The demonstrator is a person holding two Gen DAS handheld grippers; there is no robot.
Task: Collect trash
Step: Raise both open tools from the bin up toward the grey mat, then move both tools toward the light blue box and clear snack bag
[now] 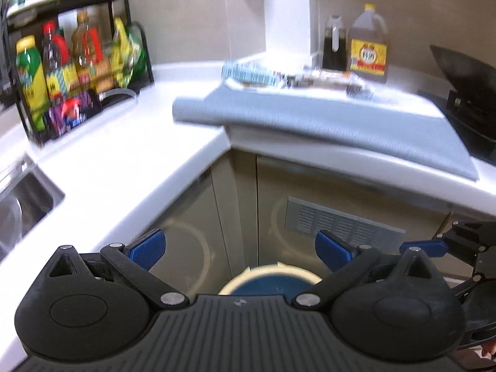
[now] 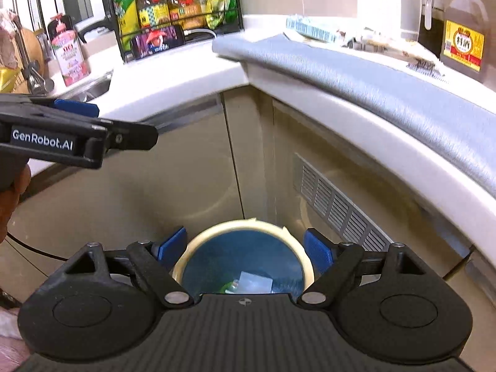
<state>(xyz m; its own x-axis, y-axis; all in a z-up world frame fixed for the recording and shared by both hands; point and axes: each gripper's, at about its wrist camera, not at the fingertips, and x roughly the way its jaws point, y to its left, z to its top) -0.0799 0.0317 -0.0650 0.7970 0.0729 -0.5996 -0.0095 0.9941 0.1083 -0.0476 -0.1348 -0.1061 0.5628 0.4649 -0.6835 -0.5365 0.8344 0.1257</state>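
Note:
A round trash bin (image 2: 297, 241) with a cream rim and blue liner stands on the floor in the cabinet corner. Inside it lie a white scrap and a green scrap (image 2: 245, 283). My right gripper (image 2: 246, 249) hangs above the bin, open, with nothing between its blue pads. My left gripper (image 1: 240, 251) is also open and empty, higher up, with the bin rim (image 1: 235, 282) just below it. On the grey mat (image 1: 310, 114) on the counter lie a blue-white packet (image 1: 248, 73) and other wrappers (image 1: 325, 80). The left gripper (image 2: 77, 108) shows from the side in the right wrist view.
A black rack of bottles and packets (image 1: 77, 62) stands on the white counter (image 1: 124, 161). A sink (image 1: 21, 204) lies at the left. Two dark bottles (image 1: 369, 46) stand by the wall and a black wok (image 1: 465, 71) sits at the right. A vent grille (image 2: 338, 204) is in the cabinet door.

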